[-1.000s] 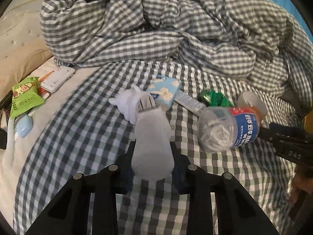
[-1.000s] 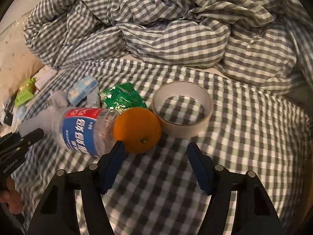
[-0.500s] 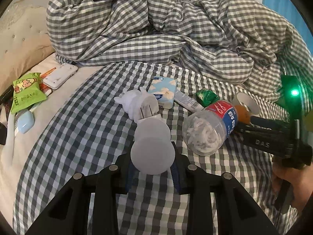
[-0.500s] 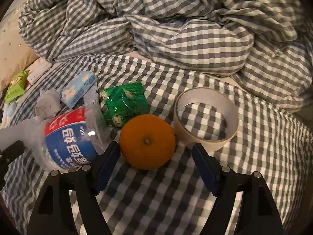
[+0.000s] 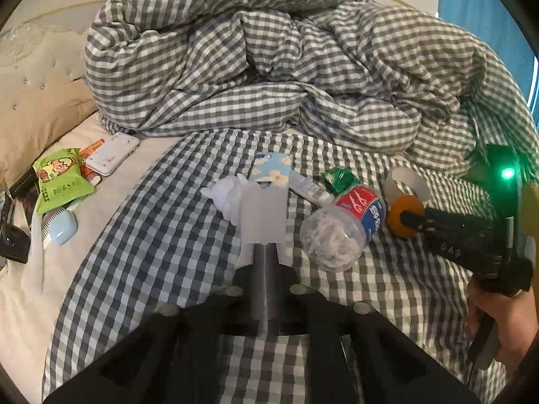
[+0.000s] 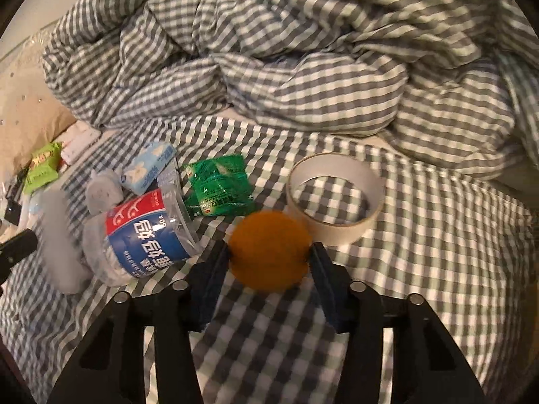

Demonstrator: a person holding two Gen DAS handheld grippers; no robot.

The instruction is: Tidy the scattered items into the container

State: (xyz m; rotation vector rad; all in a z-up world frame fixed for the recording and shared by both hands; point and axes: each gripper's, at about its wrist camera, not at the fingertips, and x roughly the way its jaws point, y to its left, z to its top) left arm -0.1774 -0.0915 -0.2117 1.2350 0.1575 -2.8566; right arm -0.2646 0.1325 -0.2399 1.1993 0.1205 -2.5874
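Note:
My left gripper [image 5: 266,286] is shut on one end of a pale grey sock [image 5: 262,215], which hangs blurred above the checked bedsheet [image 5: 151,252]. My right gripper [image 6: 269,262] has its jaws closing on an orange [image 6: 269,249], with both blue pads against its sides. In the left wrist view the same orange [image 5: 402,212] sits at the tip of the right gripper, which a hand holds. A plastic bottle [image 6: 145,235] with a red and blue label lies on its side to the left of the orange. No container is in view.
A tape roll [image 6: 337,198], a green packet [image 6: 219,185], a blue tissue pack [image 5: 273,168], a tube [image 5: 308,190] and a balled white sock [image 5: 225,195] lie nearby. A crumpled checked duvet [image 5: 286,84] fills the back. A green snack pack [image 5: 60,181] and small items lie far left.
The left gripper has squeezed shut on the sock and risen with it. The right gripper's jaws have narrowed from wide apart onto the orange.

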